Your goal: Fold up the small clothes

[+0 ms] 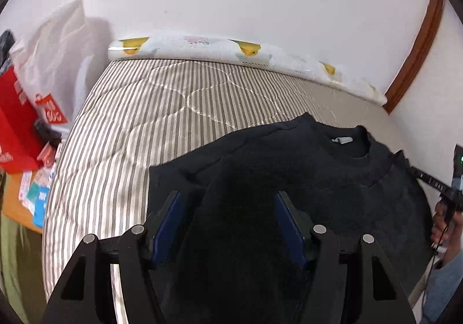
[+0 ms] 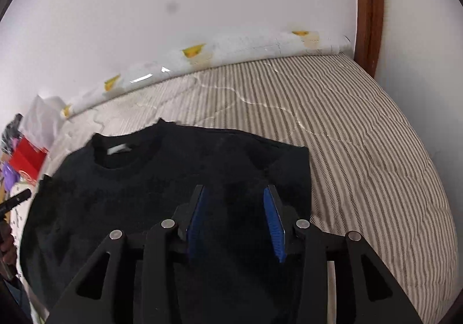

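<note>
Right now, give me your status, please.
Left tool open, right tool open, both over black sweater. Sweater flat on striped mattress, sides folded in. Nothing blocking.

Matte black rigs with blue pads on both sides

Left gripper (image 1: 227,208) and right gripper (image 2: 235,202) look like twins: black angular linkage arms with triangular cutouts, round silver pivot pins at the joints, and ribbed blue pads (image 2: 273,222) lining the inside of each finger. In the left wrist view the other rig's black handle shows at the edge with a small green light and white lettering, held by a hand (image 1: 444,225) with a grey-blue sleeve (image 1: 442,286) and a thin black cable hanging below.
</note>
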